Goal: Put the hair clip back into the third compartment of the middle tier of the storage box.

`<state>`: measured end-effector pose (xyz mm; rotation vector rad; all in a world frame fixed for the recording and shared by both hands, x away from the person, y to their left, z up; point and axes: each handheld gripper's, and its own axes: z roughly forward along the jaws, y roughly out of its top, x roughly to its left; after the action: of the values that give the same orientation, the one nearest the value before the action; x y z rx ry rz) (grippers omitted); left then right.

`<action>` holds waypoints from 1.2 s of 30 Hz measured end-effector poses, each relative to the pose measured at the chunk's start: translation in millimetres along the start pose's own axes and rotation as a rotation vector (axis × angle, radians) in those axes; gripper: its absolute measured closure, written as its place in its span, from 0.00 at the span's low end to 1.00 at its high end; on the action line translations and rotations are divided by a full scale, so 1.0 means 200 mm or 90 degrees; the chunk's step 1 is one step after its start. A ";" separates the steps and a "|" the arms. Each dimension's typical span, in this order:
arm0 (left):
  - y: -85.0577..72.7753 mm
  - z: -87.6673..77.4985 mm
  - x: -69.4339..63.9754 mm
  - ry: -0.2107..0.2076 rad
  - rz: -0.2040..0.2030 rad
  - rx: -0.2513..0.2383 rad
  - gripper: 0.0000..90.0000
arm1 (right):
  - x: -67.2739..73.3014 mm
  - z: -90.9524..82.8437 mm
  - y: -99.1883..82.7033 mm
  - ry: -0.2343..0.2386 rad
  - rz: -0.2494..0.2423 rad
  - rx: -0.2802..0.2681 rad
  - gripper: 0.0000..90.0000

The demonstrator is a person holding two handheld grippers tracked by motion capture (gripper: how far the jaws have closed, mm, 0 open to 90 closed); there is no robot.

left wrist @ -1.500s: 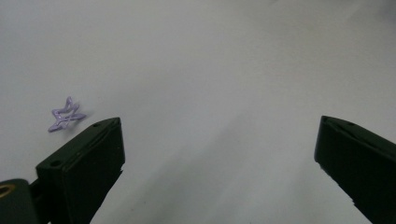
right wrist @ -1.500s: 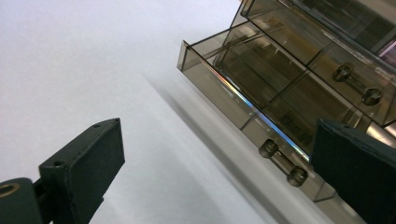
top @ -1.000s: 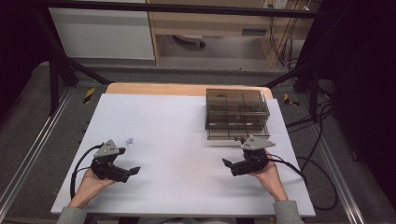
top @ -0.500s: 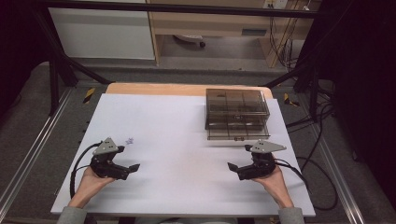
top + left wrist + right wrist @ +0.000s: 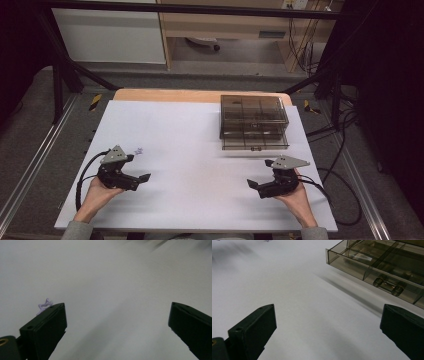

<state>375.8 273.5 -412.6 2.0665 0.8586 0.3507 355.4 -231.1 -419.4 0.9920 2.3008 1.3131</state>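
Purple squiggle just beside left gripper — both grippers' fingers wide, holding nothing (right gripper).

Colour survey: desk, box, grippers

The desk is plain white, with a bare light-wood strip at its far edge. The compartment box is smoky translucent brown, unpatterned. The left gripper and right gripper are black, each with a grey top plate and black cable. A small object is pale purple. The person's sleeves are grey.
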 end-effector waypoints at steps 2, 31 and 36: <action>0.01 0.00 0.00 0.001 -0.001 0.000 0.02 | 0.00 0.00 0.00 0.003 0.004 -0.002 0.01; 0.13 0.08 0.09 0.040 -0.016 0.023 0.03 | -0.02 -0.05 -0.05 0.020 0.028 0.003 0.02; 0.13 0.10 0.12 0.046 -0.022 0.029 0.04 | -0.03 -0.05 -0.06 0.025 0.027 0.004 0.02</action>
<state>415.6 266.2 -405.1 2.0884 0.9523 0.3919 348.2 -245.8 -424.6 1.0319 2.3255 1.3548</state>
